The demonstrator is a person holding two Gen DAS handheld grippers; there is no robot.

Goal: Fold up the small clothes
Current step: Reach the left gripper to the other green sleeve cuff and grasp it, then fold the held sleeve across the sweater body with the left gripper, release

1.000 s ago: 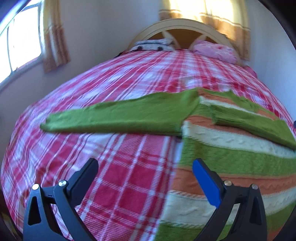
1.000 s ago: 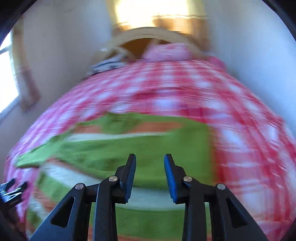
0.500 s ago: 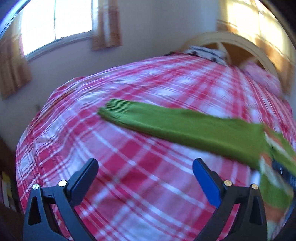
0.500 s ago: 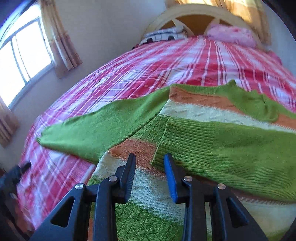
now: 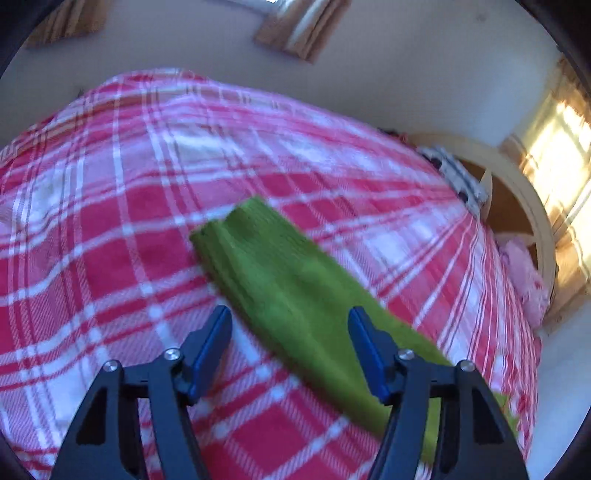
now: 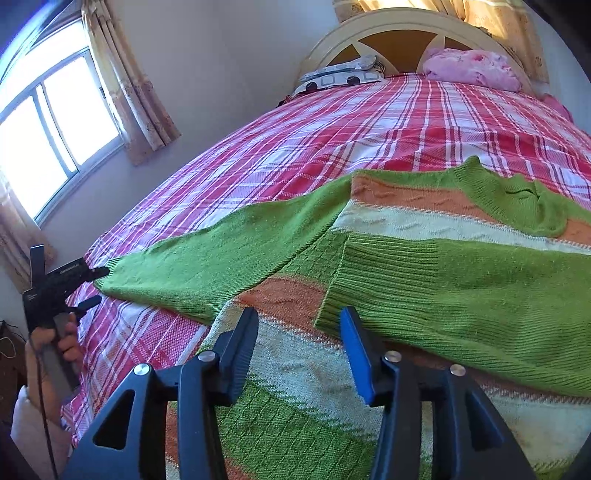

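Note:
A green, orange and cream striped sweater (image 6: 406,218) lies flat on the red plaid bed (image 6: 369,122). One green sleeve (image 6: 461,288) is folded across its body. The other sleeve (image 6: 221,251) stretches out to the left. My right gripper (image 6: 299,332) hovers just before the folded sleeve's ribbed cuff (image 6: 343,280); its jaws are opening and grip nothing. My left gripper (image 5: 290,332) straddles the outstretched sleeve (image 5: 280,280) near its cuff. Its jaws are closing with the sleeve between them, and the pads stand clear of the cloth. The right wrist view shows this gripper (image 6: 96,288) at the sleeve's tip.
A cream headboard (image 6: 388,26) with a pink pillow (image 6: 469,68) and a patterned pillow (image 6: 343,75) stands at the far end. A window (image 6: 48,133) and curtains (image 6: 129,85) line the left wall. A hand (image 6: 62,339) holds the left gripper at the bed's left edge.
My left gripper has travelled out along the sleeve to its cuff end, rolled, and narrowed its jaws. The right gripper settled by the folded sleeve's cuff and widened its jaws.

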